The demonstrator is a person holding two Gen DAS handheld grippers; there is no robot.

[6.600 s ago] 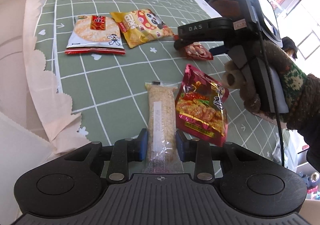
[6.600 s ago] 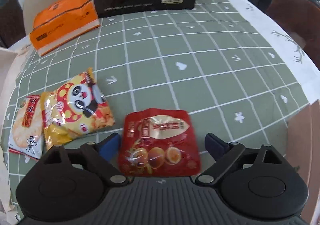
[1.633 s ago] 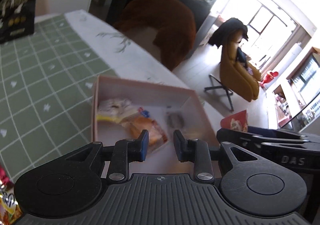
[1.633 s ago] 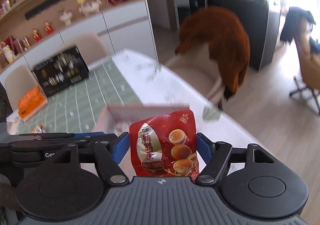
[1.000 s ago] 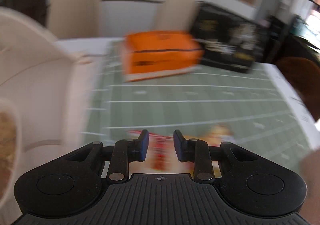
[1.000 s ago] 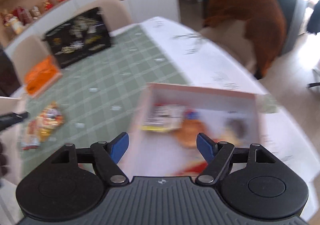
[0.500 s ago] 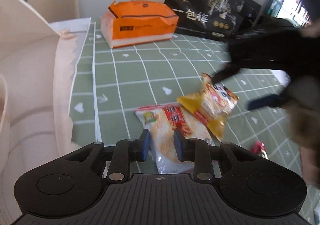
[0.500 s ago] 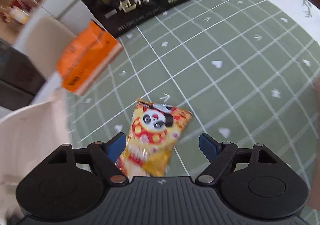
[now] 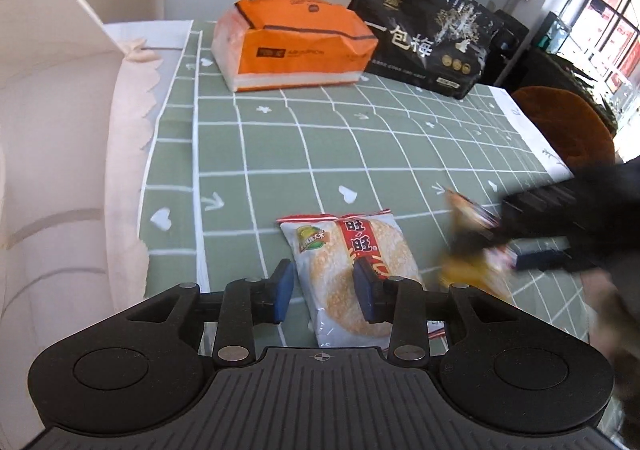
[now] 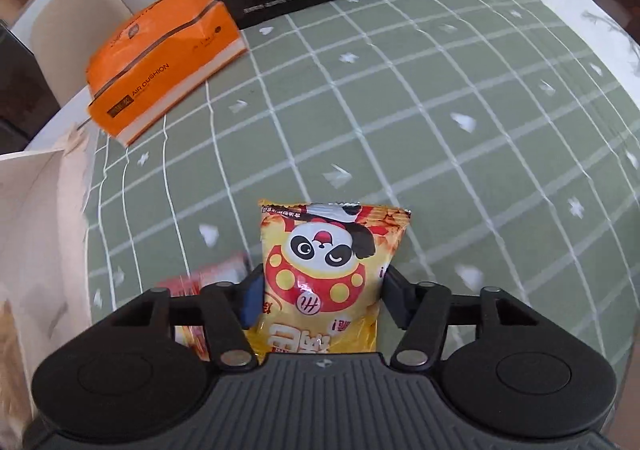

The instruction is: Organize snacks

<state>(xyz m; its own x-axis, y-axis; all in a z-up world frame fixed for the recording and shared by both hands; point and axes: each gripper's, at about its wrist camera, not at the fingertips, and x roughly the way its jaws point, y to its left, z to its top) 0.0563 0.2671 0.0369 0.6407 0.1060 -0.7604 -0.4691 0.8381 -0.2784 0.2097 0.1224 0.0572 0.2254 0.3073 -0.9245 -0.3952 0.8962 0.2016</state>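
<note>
A white rice cracker packet (image 9: 340, 262) with a red label lies flat on the green checked tablecloth (image 9: 360, 153). My left gripper (image 9: 324, 290) hovers over its near part with jaws opening; one pad is left of the packet, the other above it, neither pressing. A yellow panda snack packet (image 10: 324, 262) stands between the fingers of my right gripper (image 10: 323, 300), whose jaws are closing with both pads against the packet's pinched sides. In the left wrist view the right gripper (image 9: 540, 246) and yellow packet (image 9: 472, 254) are blurred, just right of the rice crackers (image 10: 208, 282).
An orange tissue pack (image 9: 292, 45) and a black gift box (image 9: 432, 37) stand at the table's far edge. A cream paper bag (image 9: 60, 129) rises along the left side. A brown chair (image 9: 560, 117) is beyond the right edge.
The right gripper swung from the pink box back to the table and closed its jaws onto the panda packet. The left gripper sank over the rice cracker packet and its jaws widened.
</note>
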